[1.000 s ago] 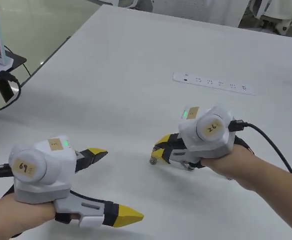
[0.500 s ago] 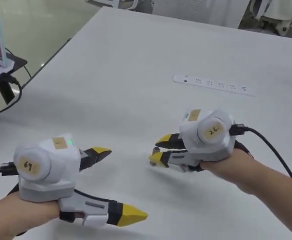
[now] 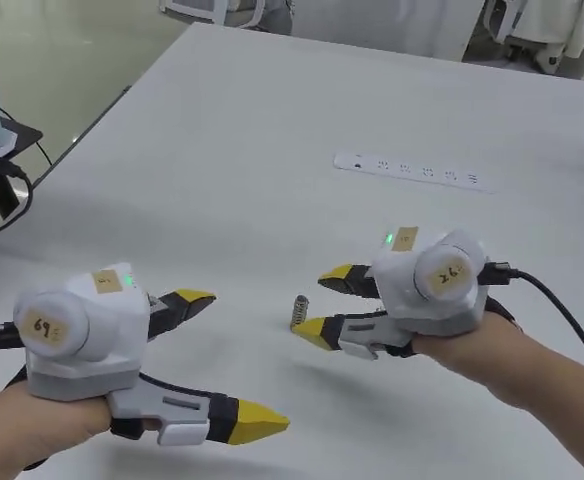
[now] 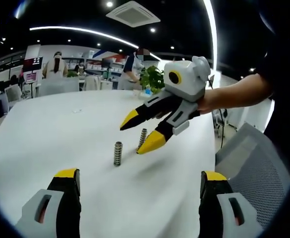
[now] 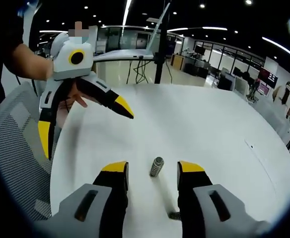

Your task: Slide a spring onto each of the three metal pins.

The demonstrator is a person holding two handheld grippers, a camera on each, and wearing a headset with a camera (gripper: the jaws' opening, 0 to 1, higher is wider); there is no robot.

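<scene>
your right gripper (image 3: 314, 302) spread open, holding nothing, spring (image 3: 299, 313) standing upright on the table (image 3: 222, 150) right by its near tip, your left gripper (image 3: 244, 360) wide open too, near left

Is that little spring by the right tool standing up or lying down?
Standing up: the spring sits on end on the table, untouched, just ahead of the open right tool.
</scene>
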